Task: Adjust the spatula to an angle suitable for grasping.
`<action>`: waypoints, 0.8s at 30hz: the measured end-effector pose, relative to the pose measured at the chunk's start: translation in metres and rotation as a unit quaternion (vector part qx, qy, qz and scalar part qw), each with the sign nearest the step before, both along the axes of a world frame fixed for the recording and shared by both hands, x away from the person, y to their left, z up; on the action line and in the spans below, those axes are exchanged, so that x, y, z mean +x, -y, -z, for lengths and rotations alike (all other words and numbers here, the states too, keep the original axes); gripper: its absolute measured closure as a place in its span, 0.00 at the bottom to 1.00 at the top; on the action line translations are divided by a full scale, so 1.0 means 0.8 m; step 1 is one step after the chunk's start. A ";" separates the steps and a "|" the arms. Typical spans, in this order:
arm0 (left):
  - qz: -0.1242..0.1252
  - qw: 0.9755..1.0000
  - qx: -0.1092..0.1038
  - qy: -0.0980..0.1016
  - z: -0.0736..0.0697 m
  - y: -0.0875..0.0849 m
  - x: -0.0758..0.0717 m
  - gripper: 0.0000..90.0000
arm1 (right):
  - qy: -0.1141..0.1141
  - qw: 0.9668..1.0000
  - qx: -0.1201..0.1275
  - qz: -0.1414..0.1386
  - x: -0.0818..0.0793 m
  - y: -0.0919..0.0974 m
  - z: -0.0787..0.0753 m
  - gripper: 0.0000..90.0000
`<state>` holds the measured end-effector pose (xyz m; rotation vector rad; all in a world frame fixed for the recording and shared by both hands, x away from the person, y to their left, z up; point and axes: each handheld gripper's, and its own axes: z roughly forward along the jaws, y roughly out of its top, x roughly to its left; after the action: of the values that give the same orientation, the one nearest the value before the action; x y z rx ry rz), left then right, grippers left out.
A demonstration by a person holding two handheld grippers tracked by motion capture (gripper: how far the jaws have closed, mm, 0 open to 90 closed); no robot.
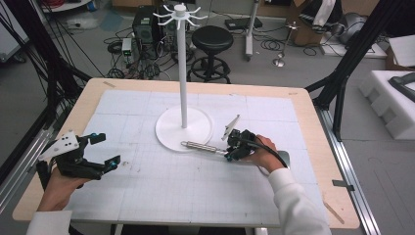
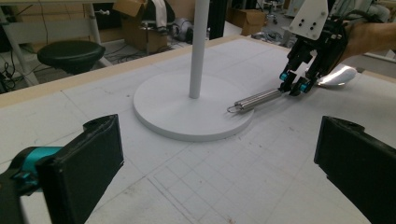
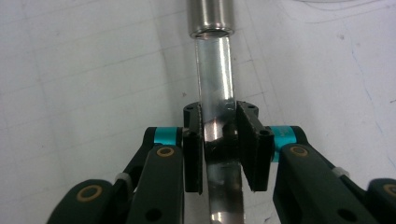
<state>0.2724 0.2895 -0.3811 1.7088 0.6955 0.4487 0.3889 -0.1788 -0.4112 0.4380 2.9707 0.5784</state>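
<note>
Right gripper (image 1: pixel 229 154): jaws closed on the flat neck of a metal spoon (image 3: pixel 215 102), one pad pressing each side; held low over the table, at the right of the scene. A hand (image 1: pixel 264 154) carries it, and a cable trails off toward the near right.

Spoon: polished steel, with a thick round handle (image 1: pixel 203 146) ending in a small wire hanging loop (image 2: pixel 232 108). Neck flat and bright. The bowl (image 2: pixel 337 77) lies behind the gripper, on the right side. The spoon rests flat on the mat, its handle pointing left, the loop end lying over the rim of the stand's base (image 1: pixel 166 138).

Stand: white, with a round flat base, a tall thin pole (image 1: pixel 183 73) and a ring of hooks (image 1: pixel 180 14) at the top. Middle of the table, far of the spoon.

Left gripper (image 1: pixel 111 150): jaws wide apart, nothing between them; near left, well apart from the spoon.

Table (image 1: pixel 88 100): wooden top under a white gridded mat (image 1: pixel 195 186).

Step in hand, as judged: the grip on the spoon is made, the lift not yet begun. The next move likely calls for raising the spoon, tipping it loop-end up, and threading the small loop over a hook; aim will need care, as the loop is narrow.
</note>
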 end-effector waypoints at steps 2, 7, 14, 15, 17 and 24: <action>0.000 1.000 -0.001 -0.002 0.001 0.001 0.001 0.02 | -0.013 1.000 0.009 0.013 0.003 0.002 0.000 0.82; 0.001 1.000 0.002 -0.004 0.002 0.003 0.004 0.02 | -0.019 1.000 0.011 0.007 0.002 0.004 -0.002 0.83; -0.002 1.000 0.003 -0.006 0.003 0.002 0.004 0.02 | -0.027 0.999 0.035 0.013 0.001 0.009 -0.010 0.83; -0.002 1.000 0.004 -0.006 0.002 0.002 0.004 0.02 | -0.027 0.999 0.037 0.012 0.000 0.010 -0.011 0.83; -0.004 1.000 0.005 -0.005 0.002 0.001 0.003 0.02 | -0.022 0.999 0.046 0.012 -0.002 0.012 -0.014 0.83; -0.004 1.000 0.003 -0.004 0.001 0.002 0.002 0.02 | -0.017 0.996 0.085 0.009 -0.009 0.018 -0.031 0.83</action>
<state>0.2741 0.2883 -0.3819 1.7151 0.7067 0.4510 0.3821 -0.1930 -0.3863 0.4932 2.9576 0.8340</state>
